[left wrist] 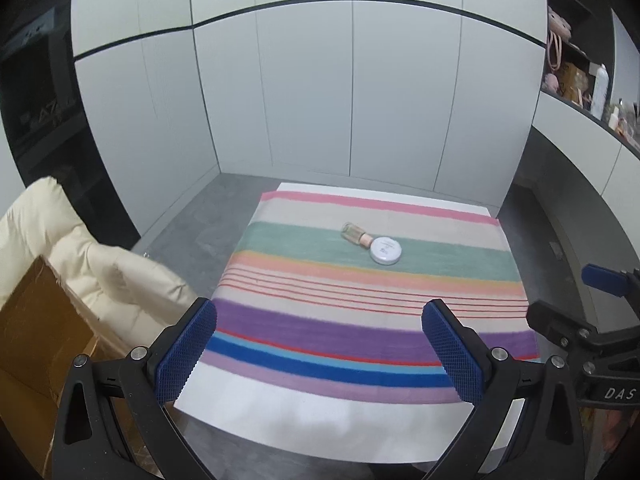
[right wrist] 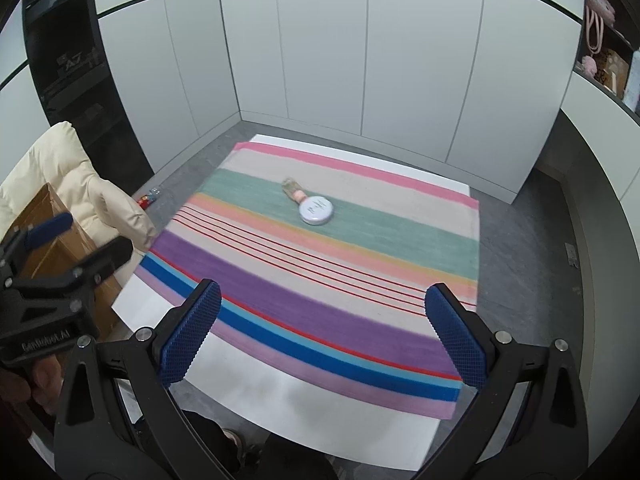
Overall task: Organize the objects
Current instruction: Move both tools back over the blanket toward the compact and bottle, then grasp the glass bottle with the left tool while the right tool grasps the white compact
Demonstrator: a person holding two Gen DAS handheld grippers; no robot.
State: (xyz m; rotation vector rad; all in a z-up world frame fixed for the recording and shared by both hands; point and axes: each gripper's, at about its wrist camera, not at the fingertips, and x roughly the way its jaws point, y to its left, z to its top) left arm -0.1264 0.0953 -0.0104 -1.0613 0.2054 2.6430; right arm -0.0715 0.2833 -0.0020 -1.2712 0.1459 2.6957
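Here, the left gripper (left wrist: 320, 344) and right gripper (right wrist: 324, 332) both hang over the near edge of the striped cloth (left wrist: 360, 328), jaws spread wide and empty. Farther on, toward the cloth's far edge, a round white tin (left wrist: 386, 251) lies on the green stripe, touching a small glass bottle (left wrist: 355, 235) lying on its side. White cabinet doors (left wrist: 352, 100) stand behind.
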